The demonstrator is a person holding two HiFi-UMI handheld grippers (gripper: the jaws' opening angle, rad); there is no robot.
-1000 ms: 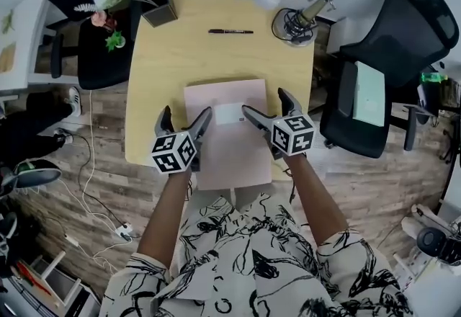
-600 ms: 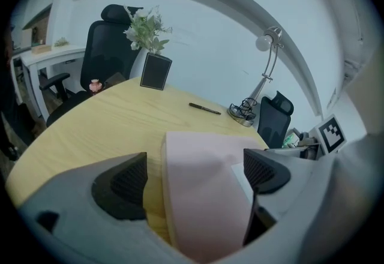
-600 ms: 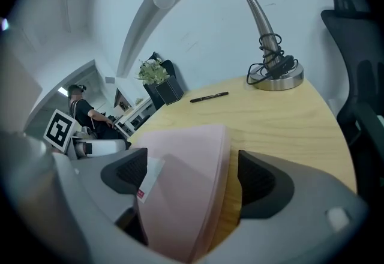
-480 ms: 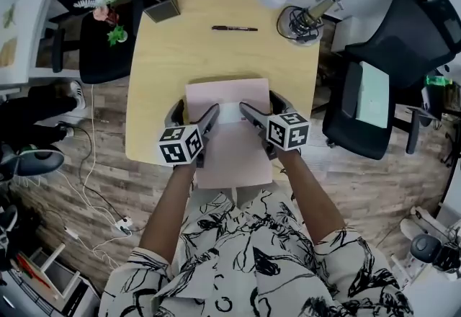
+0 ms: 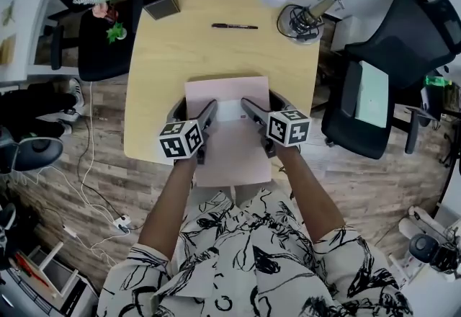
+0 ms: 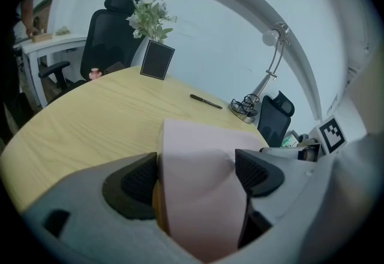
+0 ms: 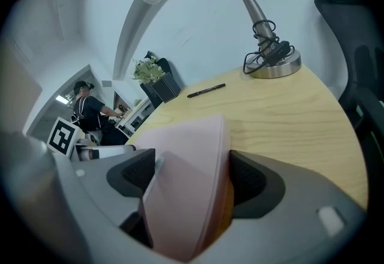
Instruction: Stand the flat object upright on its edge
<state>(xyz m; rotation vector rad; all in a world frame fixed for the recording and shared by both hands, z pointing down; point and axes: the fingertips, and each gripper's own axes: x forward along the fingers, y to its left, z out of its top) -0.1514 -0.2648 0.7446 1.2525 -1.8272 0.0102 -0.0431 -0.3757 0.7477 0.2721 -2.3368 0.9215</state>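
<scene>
Sheet flat at frame centre on table. Left gripper and right gripper closing on its opposite side edges, sheet bulging between pads; paired pinch probably for tipping upright.

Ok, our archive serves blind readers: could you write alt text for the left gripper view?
A pink flat object bulges up between the closing jaws of the left gripper, both dark pads against it, on a yellow wooden table. Behind lie a pen, a desk lamp and a potted plant.
</scene>
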